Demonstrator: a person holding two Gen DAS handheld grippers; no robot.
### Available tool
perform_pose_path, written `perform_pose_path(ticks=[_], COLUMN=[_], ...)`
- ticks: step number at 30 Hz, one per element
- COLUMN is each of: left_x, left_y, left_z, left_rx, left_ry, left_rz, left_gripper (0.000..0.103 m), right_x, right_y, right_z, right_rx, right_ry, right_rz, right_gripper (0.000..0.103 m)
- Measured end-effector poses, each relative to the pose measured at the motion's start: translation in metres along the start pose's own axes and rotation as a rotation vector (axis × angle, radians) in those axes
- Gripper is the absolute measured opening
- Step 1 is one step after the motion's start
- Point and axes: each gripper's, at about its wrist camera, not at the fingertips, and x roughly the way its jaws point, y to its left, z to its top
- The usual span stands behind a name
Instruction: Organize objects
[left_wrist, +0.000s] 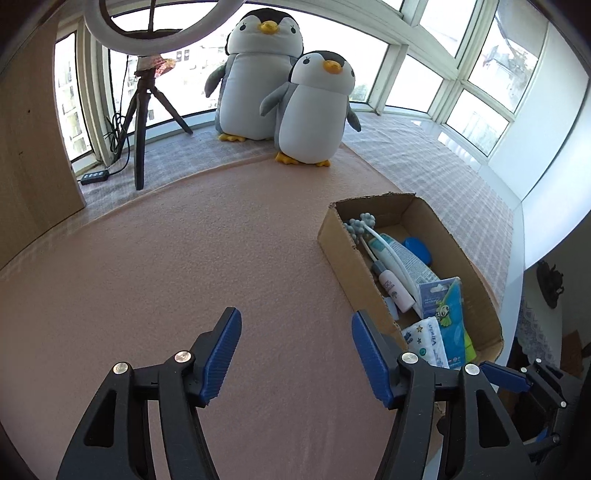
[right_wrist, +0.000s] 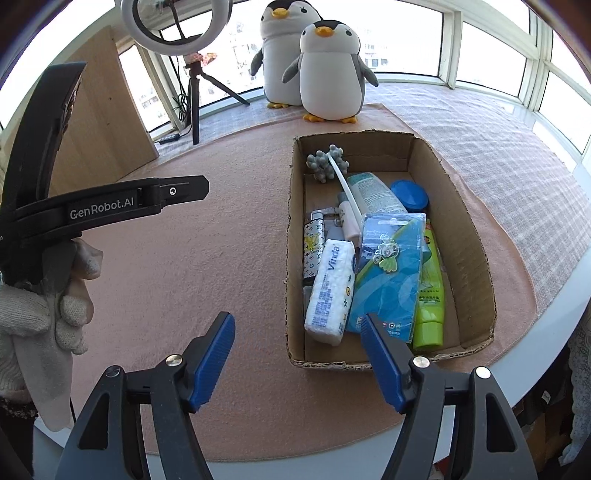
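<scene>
A cardboard box (right_wrist: 465, 236) (left_wrist: 341, 254) stands on the pink mat, filled with toiletries. Inside lie a white Vinda tissue pack (right_wrist: 330, 291), a blue carded frog toy (right_wrist: 391, 266), a green tube (right_wrist: 430, 295), a blue round lid (right_wrist: 410, 195), a white tube (right_wrist: 373, 192) and a grey-headed brush (right_wrist: 330, 162). My right gripper (right_wrist: 297, 354) is open, empty, hovering before the box's near left corner. My left gripper (left_wrist: 295, 350) is open and empty over bare mat, left of the box. A gloved hand (right_wrist: 70, 295) holds the left gripper's handle.
Two plush penguins (left_wrist: 284, 92) stand at the mat's far edge by the windows. A ring light on a tripod (left_wrist: 142, 96) and a wooden board (left_wrist: 33, 140) stand at the far left. The table edge (right_wrist: 546, 350) runs just right of the box.
</scene>
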Motion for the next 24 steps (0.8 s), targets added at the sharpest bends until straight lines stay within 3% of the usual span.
perform_pose_path(ticks=[6,10,24], left_x=[-0.04,-0.067,-0.15], left_y=[0.05,0.077,0.145], left_z=[-0.027,-0.049,-0.144], left_rx=[-0.075,-0.12,-0.363], left_ry=[-0.032,-0.046,-0.09], left_rz=[0.076,0.152,0.329], left_gripper=[0.07,0.077,0.088], right_x=[0.003,0.005,0.008], right_y=[0.041,0.071,0.158], right_z=[0.013,0.018,0.014], right_rx=[-0.086,-0.145,-0.32], right_ry=[-0.022,-0.04,-0.069], right_rz=[0.023,0.047,0.117], right_gripper=[0.07,0.071,0.072])
